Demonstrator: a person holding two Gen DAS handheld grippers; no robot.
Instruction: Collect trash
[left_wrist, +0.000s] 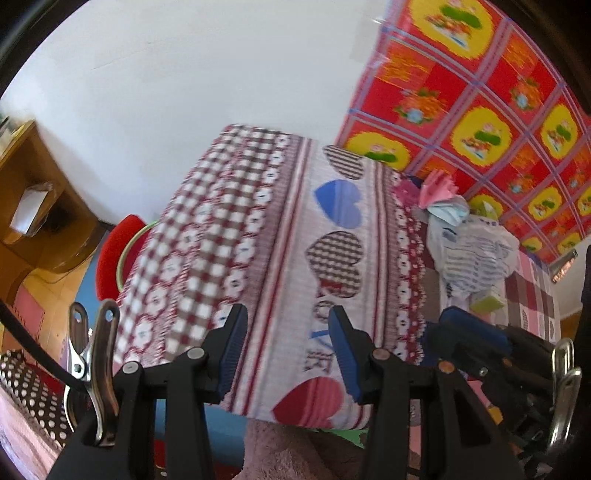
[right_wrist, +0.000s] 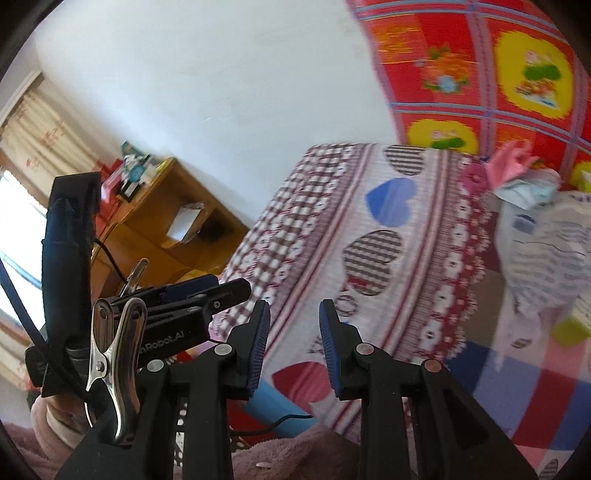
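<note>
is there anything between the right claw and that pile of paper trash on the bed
Nothing visible blocks it. The right claw stands open and empty above the bedspread, and the trash pile lies in the open beyond.

Heart-patterned cloth (left_wrist: 280, 258) filled frame centre. Red-yellow patterned sheet (left_wrist: 480, 99) hung at upper right. Wooden shelf (left_wrist: 33, 199) stood at left edge, red chair (left_wrist: 114, 254) beside it.
</note>
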